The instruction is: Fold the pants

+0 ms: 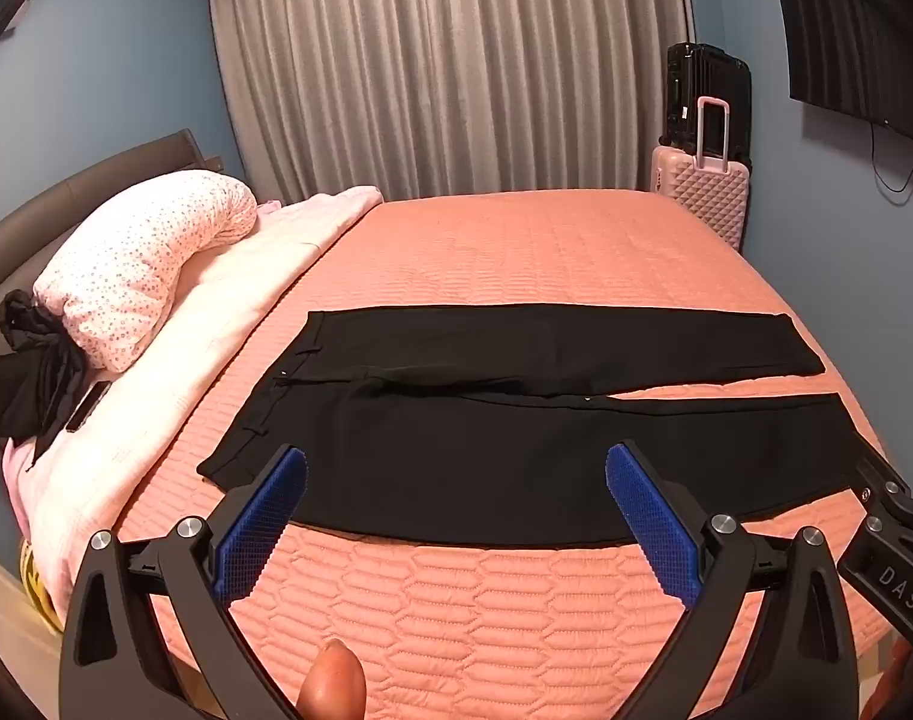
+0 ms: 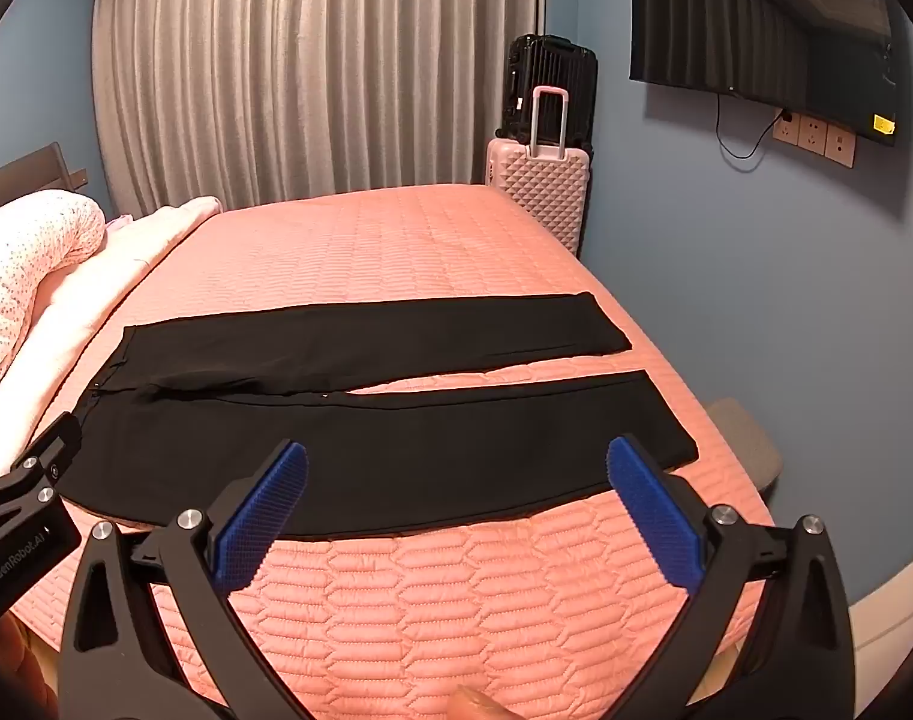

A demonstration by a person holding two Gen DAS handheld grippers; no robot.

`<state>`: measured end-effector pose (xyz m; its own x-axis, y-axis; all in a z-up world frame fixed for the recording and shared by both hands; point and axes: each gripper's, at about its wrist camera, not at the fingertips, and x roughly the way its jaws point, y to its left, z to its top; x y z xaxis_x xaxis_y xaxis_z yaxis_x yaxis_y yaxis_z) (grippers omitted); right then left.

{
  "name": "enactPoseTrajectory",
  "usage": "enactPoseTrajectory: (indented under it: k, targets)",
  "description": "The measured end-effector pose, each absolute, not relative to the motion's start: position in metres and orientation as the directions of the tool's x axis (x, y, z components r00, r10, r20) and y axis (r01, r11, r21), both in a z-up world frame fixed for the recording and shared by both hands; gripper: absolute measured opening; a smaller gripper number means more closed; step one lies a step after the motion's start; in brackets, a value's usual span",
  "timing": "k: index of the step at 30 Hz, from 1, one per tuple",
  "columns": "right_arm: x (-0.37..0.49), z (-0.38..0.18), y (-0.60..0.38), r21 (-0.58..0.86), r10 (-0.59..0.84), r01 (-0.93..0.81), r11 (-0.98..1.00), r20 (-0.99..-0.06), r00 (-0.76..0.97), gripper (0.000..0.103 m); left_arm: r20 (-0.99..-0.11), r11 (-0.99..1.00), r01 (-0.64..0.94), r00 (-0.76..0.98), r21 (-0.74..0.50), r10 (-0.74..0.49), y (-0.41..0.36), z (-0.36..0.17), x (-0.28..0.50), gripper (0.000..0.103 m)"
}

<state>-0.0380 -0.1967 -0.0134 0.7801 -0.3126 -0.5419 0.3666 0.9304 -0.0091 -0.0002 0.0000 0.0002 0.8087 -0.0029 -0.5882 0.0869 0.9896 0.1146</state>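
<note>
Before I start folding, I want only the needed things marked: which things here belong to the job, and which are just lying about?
For the job:
pants, flat on the bed
left tool, open
right tool, open

Lying about:
pillow
pale blanket
black bundle
pink suitcase
black suitcase
TV

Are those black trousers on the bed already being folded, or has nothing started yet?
Only the laying out looks done: the black pants lie flat and unfolded on the pink bedspread, the two legs side by side. Nothing is in hand: the left tool and the right tool hover over the near leg, both wide open and empty. Every fold is left to make.
</note>
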Motion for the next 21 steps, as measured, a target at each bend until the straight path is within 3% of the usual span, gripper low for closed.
enactPoseTrajectory:
  k: [21]
  targets:
    - [-0.0362, -0.0128, -0.1954, -0.004, -0.309, 0.364, 0.931, -0.536, 0.786, 0.098, -0.602, 0.991, 0.079, 0.799, 0.104, -0.001, 0.0057, -0.0082, 0.0016, 0.098]
